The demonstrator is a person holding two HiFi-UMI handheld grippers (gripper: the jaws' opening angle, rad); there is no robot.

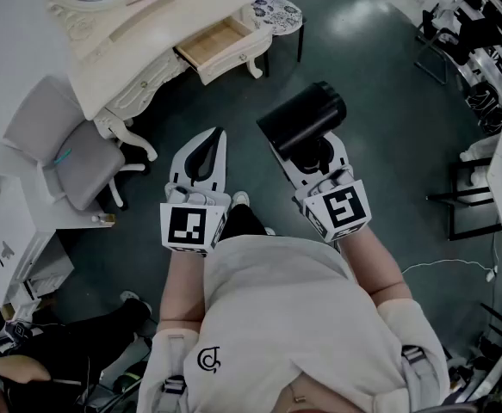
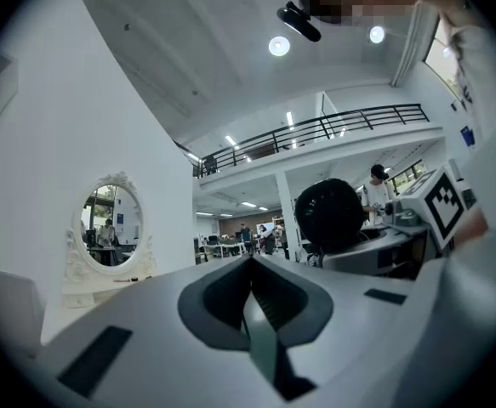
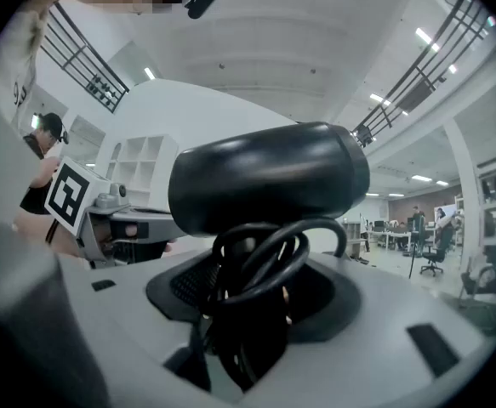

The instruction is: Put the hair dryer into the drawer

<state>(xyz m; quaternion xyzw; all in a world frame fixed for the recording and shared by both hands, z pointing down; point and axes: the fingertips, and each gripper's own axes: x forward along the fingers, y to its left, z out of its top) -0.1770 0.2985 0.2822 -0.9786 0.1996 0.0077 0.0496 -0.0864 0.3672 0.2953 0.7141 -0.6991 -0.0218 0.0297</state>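
Right gripper (image 1: 307, 151) is clamping hair dryer (image 1: 300, 117) by its handle; left gripper (image 1: 219, 138) jaws together, empty. Drawer (image 1: 216, 46) standing open at desk (image 1: 143, 34) front edge; carrying and placing remaining.

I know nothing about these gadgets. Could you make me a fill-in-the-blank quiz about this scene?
The right gripper is clamped on a black ____. The left gripper, its jaws together, holds ____. The wooden drawer of the cream dressing table stands ____. The padded chair beside that table is ____ in colour.
Missing words: hair dryer; nothing; open; grey.
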